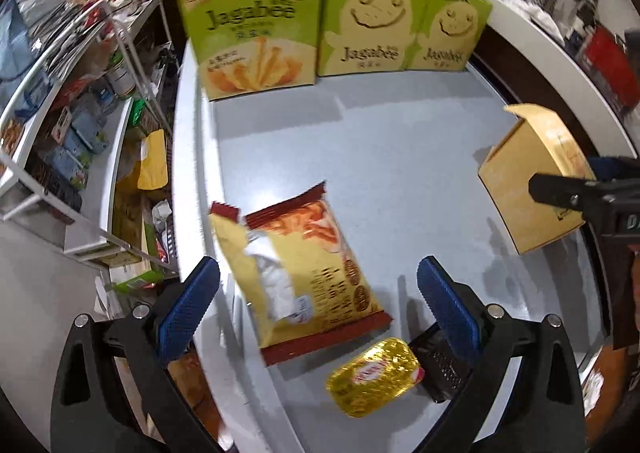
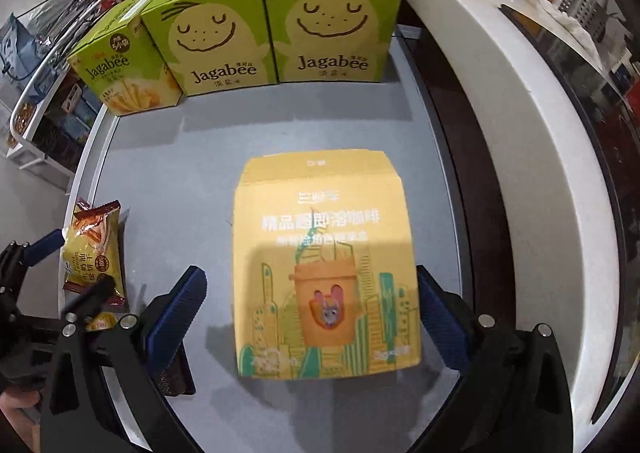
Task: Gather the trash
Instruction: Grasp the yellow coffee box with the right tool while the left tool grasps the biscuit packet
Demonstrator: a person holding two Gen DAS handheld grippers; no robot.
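Note:
A torn yellow and red snack wrapper (image 1: 304, 273) lies on the grey table (image 1: 400, 141), between the open fingers of my left gripper (image 1: 320, 293). A gold foil packet (image 1: 374, 377) and a small black item (image 1: 444, 369) lie just in front of it. An orange-yellow coffee box (image 2: 326, 265) lies flat between the open fingers of my right gripper (image 2: 312, 313); it also shows in the left wrist view (image 1: 528, 177). The wrapper (image 2: 96, 249) and the left gripper (image 2: 64, 277) show at the left of the right wrist view.
Three green Jagabee boxes (image 1: 332, 17) stand in a row at the table's far edge, also in the right wrist view (image 2: 240, 29). A wire rack with goods (image 1: 76, 113) stands left of the table. A white counter (image 2: 520, 113) curves along the right.

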